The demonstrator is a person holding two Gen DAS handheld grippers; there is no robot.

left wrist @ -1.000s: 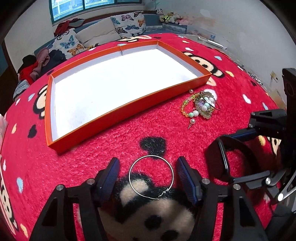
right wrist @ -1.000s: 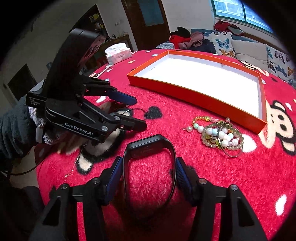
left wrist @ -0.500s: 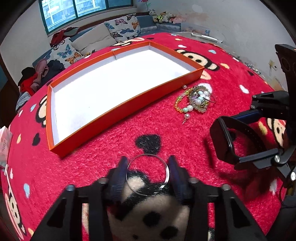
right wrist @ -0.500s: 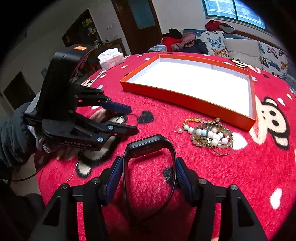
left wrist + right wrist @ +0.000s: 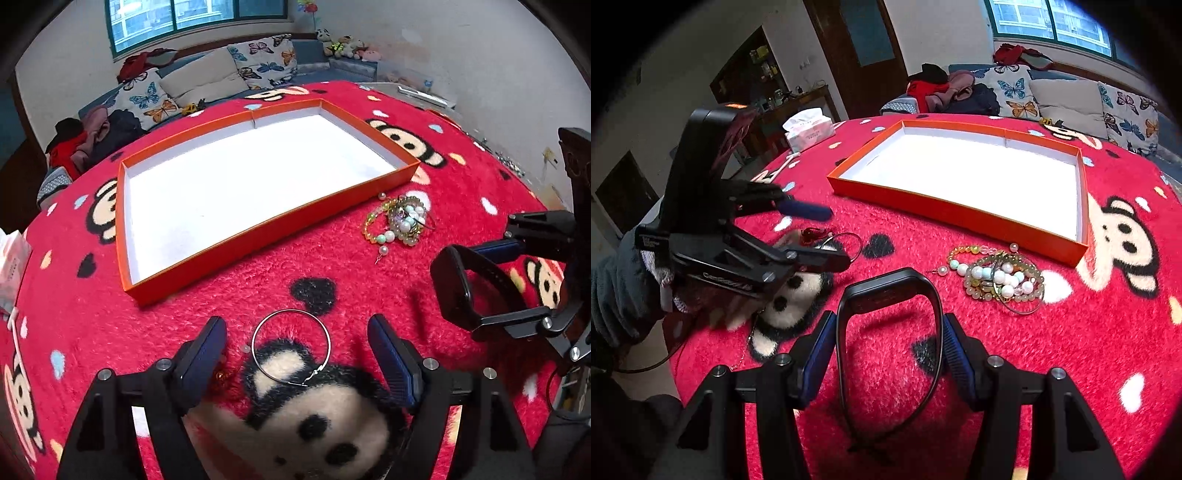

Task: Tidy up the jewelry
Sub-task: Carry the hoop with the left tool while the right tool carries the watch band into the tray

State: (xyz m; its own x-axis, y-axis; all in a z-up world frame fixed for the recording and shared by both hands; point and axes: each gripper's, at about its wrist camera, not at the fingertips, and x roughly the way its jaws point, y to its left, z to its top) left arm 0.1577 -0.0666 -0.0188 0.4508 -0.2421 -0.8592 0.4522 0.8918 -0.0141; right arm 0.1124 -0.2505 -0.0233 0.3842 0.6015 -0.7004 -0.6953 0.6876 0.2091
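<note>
Left gripper (image 5: 297, 349) fingers spread wide, hoop (image 5: 290, 347) lying loose between them on the surface; half a second ago nearly closed on it. Could skid off the thin wire. Right gripper (image 5: 888, 349) pinching band (image 5: 888, 332). Farther: beads (image 5: 400, 221), empty tray (image 5: 266, 232).

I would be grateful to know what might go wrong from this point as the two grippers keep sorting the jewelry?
1. The thin silver hoop lies flat on deep pile between the open left gripper; the fingers may close over it or snag fibres.
2. The right gripper pinches the black band only at its sides, so it could slip or spring out.
3. The bead bracelets are tangled, so lifting one may drag others.
</note>
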